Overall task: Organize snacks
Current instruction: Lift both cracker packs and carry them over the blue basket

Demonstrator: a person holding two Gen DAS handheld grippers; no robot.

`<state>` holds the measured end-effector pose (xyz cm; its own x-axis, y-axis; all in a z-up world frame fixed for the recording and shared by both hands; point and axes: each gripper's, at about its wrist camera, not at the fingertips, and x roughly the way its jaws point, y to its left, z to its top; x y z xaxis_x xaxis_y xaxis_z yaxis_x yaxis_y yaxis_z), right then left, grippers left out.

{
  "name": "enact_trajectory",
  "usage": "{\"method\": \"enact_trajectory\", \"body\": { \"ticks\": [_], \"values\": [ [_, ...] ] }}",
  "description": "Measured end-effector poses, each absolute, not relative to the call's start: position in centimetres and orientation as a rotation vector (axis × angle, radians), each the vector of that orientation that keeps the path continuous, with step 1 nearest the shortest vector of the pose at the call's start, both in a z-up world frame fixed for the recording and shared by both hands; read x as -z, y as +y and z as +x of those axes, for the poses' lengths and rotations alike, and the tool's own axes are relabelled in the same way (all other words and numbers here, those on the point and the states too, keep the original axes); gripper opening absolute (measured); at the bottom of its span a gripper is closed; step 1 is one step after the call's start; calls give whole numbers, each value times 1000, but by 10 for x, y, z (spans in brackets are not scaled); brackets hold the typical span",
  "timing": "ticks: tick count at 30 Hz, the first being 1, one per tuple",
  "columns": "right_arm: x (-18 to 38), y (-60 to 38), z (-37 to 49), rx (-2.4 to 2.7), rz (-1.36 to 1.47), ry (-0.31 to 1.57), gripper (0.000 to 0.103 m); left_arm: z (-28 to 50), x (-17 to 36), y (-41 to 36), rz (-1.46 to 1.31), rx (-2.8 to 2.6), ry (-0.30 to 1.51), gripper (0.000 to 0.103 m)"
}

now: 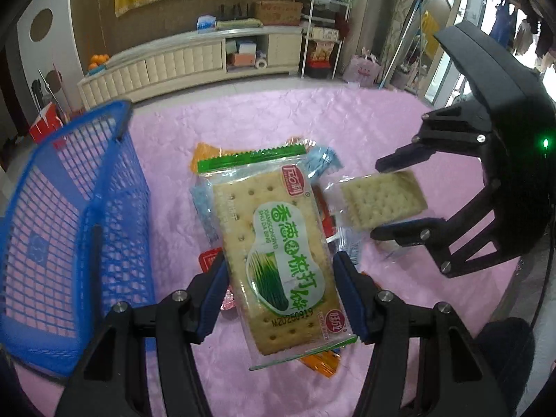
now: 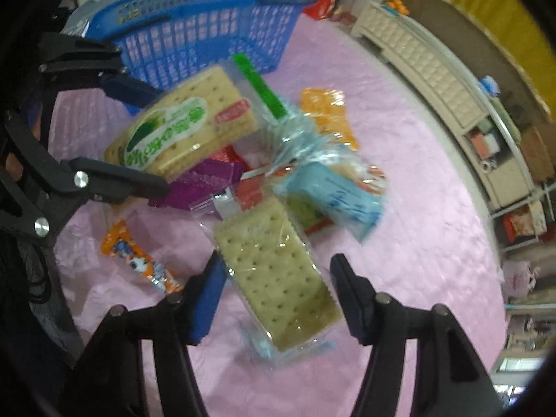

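Observation:
My left gripper is shut on a green-labelled cracker pack, held by its long sides above the snack pile. From the right wrist view this pack hangs in front of the blue mesh basket, with the left gripper around it. My right gripper is shut on a clear-wrapped cracker pack that lies skewed between the pads. The left wrist view shows that pack tilted between the right gripper fingers, just off the pink cloth. The basket stands at the left.
Loose snacks lie heaped on the pink cloth: an orange packet, a light blue packet, a purple packet and an orange cartoon stick. A cream cabinet stands beyond the cloth.

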<state>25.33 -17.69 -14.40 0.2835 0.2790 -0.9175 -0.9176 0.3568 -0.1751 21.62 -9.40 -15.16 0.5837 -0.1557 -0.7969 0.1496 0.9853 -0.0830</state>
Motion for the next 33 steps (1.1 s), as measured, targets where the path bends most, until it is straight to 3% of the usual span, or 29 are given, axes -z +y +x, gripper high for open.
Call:
{"method": "enact_trajectory", "body": {
  "ticks": [14,33],
  "values": [
    [38,-154,196,-795,-698,773,65,137,56,-42,44,158,726,57],
    [2,-45,176,-860,-659,683,65,130,6,99,79,67,666,57]
  ]
}}
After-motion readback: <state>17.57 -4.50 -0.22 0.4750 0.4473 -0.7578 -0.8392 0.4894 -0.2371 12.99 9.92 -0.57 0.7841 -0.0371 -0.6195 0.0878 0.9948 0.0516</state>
